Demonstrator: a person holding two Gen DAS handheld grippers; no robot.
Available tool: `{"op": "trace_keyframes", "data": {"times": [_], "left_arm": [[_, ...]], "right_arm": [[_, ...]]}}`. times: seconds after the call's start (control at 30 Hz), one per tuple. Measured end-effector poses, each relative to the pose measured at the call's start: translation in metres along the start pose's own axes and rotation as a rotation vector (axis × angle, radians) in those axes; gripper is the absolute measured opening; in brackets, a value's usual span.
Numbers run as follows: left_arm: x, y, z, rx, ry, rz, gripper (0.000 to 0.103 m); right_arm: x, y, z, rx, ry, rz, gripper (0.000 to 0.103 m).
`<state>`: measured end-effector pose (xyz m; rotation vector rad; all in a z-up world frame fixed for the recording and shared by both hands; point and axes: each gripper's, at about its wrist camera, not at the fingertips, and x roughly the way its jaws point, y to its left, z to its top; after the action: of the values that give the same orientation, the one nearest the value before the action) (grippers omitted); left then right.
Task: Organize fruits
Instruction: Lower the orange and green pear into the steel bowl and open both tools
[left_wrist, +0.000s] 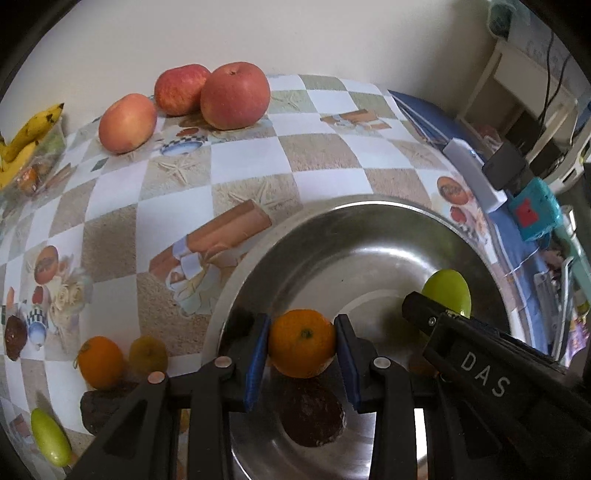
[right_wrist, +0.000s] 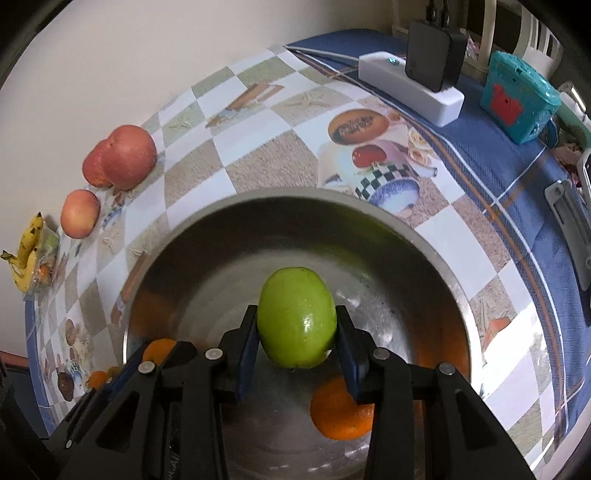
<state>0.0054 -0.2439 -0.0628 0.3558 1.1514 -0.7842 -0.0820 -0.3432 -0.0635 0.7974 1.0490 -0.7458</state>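
My left gripper (left_wrist: 302, 345) is shut on a small orange (left_wrist: 301, 343) and holds it over the steel bowl (left_wrist: 369, 236). A dark brown fruit (left_wrist: 312, 417) lies in the bowl below it. My right gripper (right_wrist: 297, 332) is shut on a green fruit (right_wrist: 297, 317) above the same bowl (right_wrist: 258, 210), where another orange (right_wrist: 340, 410) lies. The right gripper also shows in the left wrist view (left_wrist: 424, 314), holding the green fruit (left_wrist: 448, 291).
Three red apples (left_wrist: 234, 96) stand near the wall, with bananas (left_wrist: 26, 136) on a clear box at far left. Two oranges (left_wrist: 99, 362), a dark fruit and a green fruit (left_wrist: 50, 437) lie left of the bowl. A white power strip (right_wrist: 410, 85) and teal box (right_wrist: 517, 99) sit at right.
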Motion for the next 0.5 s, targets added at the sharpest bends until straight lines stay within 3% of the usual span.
{"op": "trace_keyframes", "data": {"times": [0.5], "left_arm": [[0.006,-0.003,-0.002,0.038,-0.010,-0.005,0.039]], "right_arm": [[0.001,0.012,-0.006,-0.085,-0.027,-0.076,0.042]]}}
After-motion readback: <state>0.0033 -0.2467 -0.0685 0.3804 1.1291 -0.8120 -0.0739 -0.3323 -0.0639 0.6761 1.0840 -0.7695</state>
